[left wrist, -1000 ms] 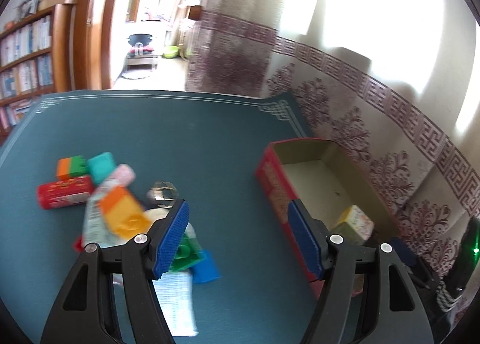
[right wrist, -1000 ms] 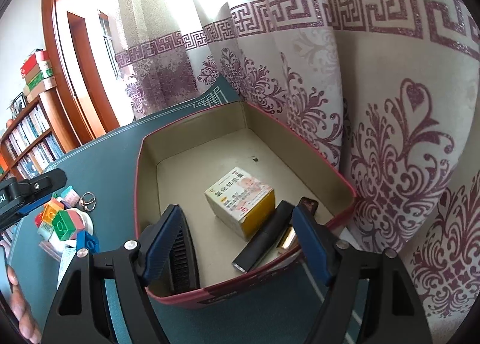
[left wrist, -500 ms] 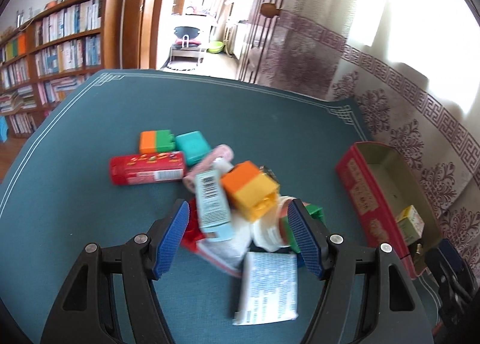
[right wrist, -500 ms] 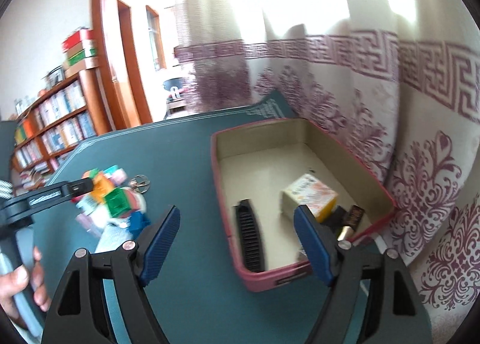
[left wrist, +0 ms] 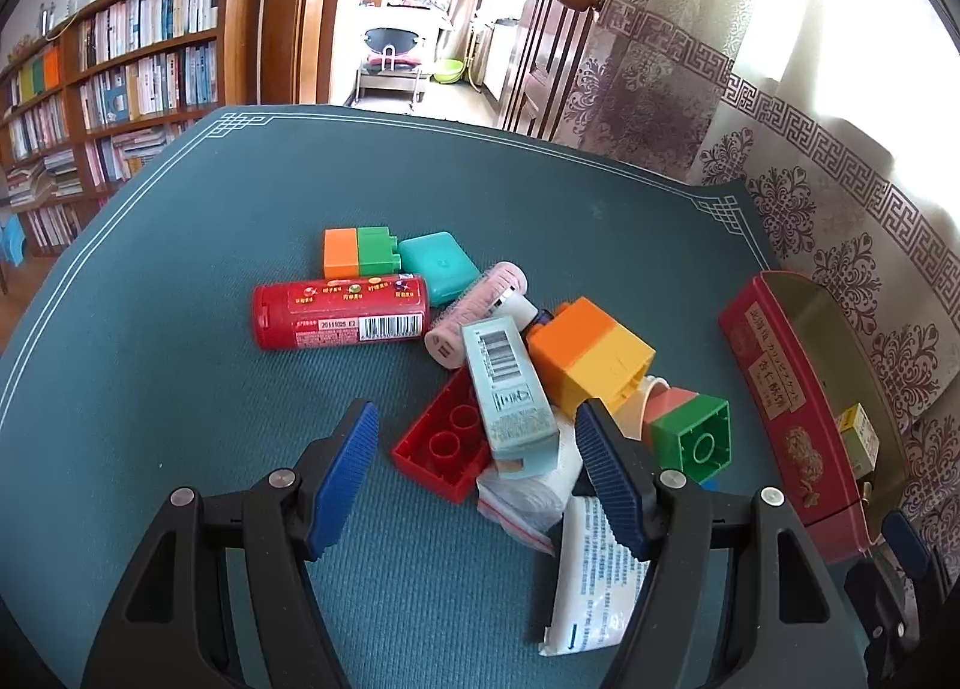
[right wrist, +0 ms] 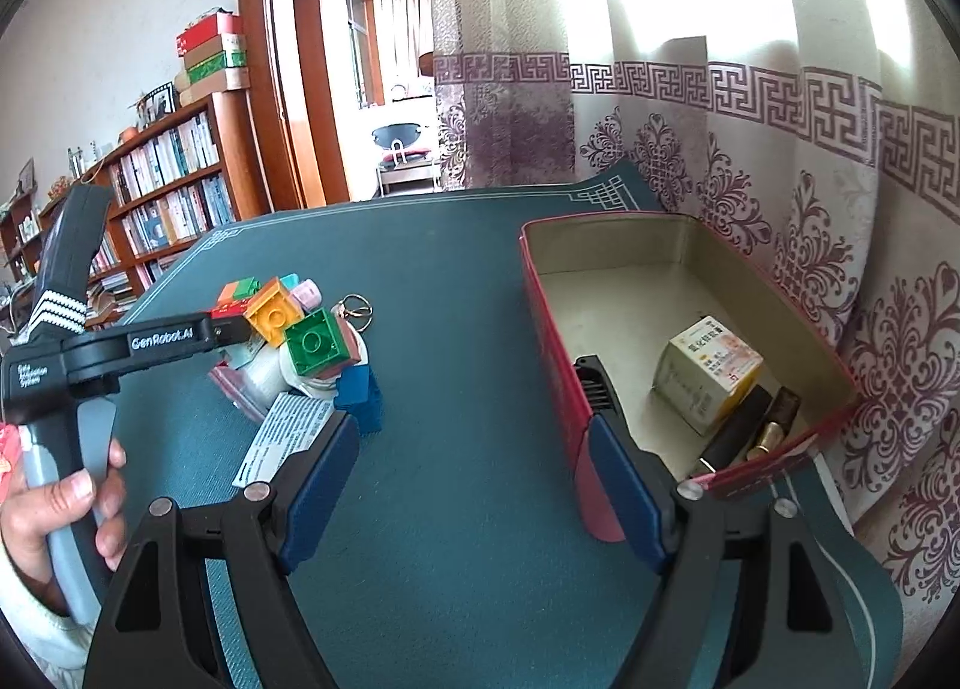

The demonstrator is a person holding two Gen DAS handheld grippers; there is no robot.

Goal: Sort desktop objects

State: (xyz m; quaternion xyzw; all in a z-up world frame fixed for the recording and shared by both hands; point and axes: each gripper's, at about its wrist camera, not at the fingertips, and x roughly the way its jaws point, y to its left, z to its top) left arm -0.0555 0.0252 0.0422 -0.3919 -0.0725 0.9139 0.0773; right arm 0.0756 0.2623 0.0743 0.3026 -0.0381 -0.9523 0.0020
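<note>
Desktop objects lie in a loose heap [left wrist: 510, 377] on a dark teal surface [left wrist: 180, 389], with a red tin box [right wrist: 558, 329] well apart to the heap's right.

Looking down from the left wrist, the left gripper [left wrist: 477, 449] hovers over the near edge of the heap, its jaws released and apart, grasping nothing. Between and beyond its blue pads this view shows one red cylindrical can [left wrist: 339, 314], one pink tube [left wrist: 477, 311], one pale blue carton [left wrist: 507, 389] resting across one red brick [left wrist: 447, 449], one teal case [left wrist: 438, 266], one orange-and-green block [left wrist: 360, 251], one orange-and-yellow block [left wrist: 591, 356], one green-and-pink block [left wrist: 690, 428], and one white printed packet [left wrist: 594, 563]. Only the box's red side and one small carton inside it show here.

Seen from the right wrist, the right gripper [right wrist: 480, 479] hangs over bare surface between heap and box, jaws released and empty. Only this view looks into the box: one white-and-yellow carton [right wrist: 708, 371], one black comb [right wrist: 591, 383] along the left wall, and two slim dark tubes [right wrist: 744, 428] in the near corner. It alone also shows a key ring [right wrist: 357, 308], a blue block [right wrist: 360, 389], and the person's left hand [right wrist: 60, 503] around the left gripper's handle.
</note>
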